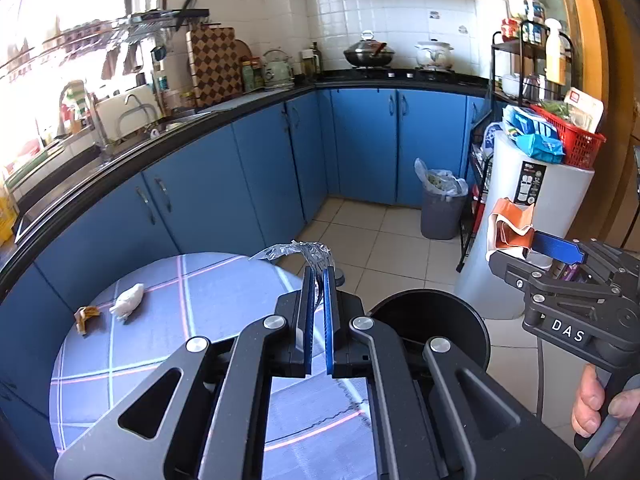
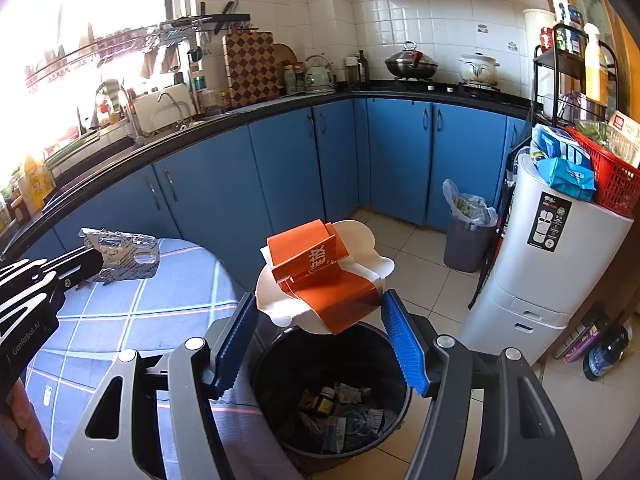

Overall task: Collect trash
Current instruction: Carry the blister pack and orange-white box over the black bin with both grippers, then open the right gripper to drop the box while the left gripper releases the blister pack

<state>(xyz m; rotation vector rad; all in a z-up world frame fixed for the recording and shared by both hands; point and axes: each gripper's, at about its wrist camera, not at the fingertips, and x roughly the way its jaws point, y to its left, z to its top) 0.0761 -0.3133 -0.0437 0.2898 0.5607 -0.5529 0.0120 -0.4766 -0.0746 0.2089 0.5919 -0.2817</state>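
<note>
1. Left gripper: jaws clamped together on a crumpled silvery wrapper, which sticks out past the jaw tips, above the edge of the round table.
2. Right gripper: jaws partly apart, each pressing a side of an orange-and-white paper carton; the carton sits between and just beyond the jaw tips, directly over the black bin.
3. Bin contents: below the right jaws the bin already holds several discarded items, among them a small dark jar and printed wrappers. Judged from this, the task is well under way.
4. Remaining trash: a crumpled white tissue and a small orange-brown scrap lie on the table, well to the left of the left jaws. Judged outstanding: dropping both held pieces, then collecting these two.
5. Writing: the right tool body reads "DAS"; the left tool body reads "GenRobot.AI". The carton bears white characters, too distorted to read. Labels on the white appliance and on the red basket's packets are too small to make out.
</note>
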